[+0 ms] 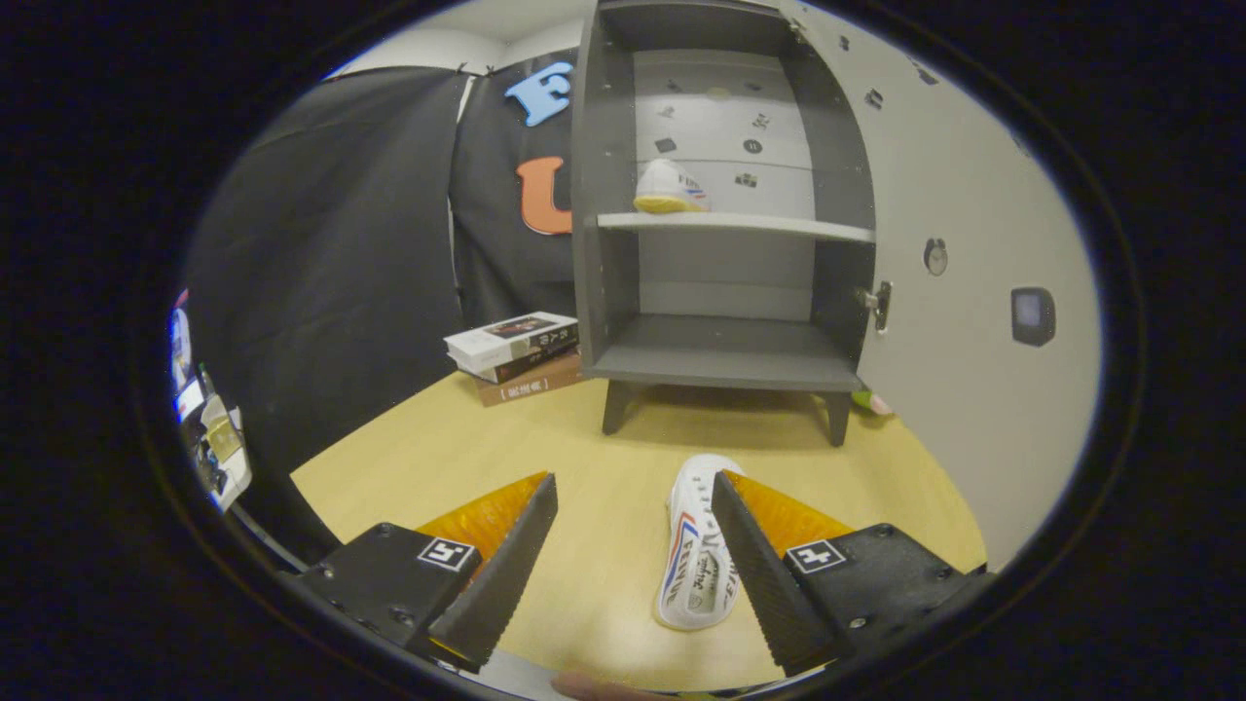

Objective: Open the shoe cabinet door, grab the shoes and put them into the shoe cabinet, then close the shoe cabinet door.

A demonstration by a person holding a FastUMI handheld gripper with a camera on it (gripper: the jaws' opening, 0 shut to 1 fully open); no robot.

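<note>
Fingers spread wide, holding nothing; the gripper stands above the table. White shoe lies between them, hard against the right finger, before the open cabinet. Judged light, soft-sided; grip across its midsection.

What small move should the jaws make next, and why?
Probably shift the open gripper a little to its right and lower it, so the jaws straddle the shoe on the table. This shoe lies against the right jaw, not centred. The cabinet door is already open, with one shoe on the shelf.
</note>
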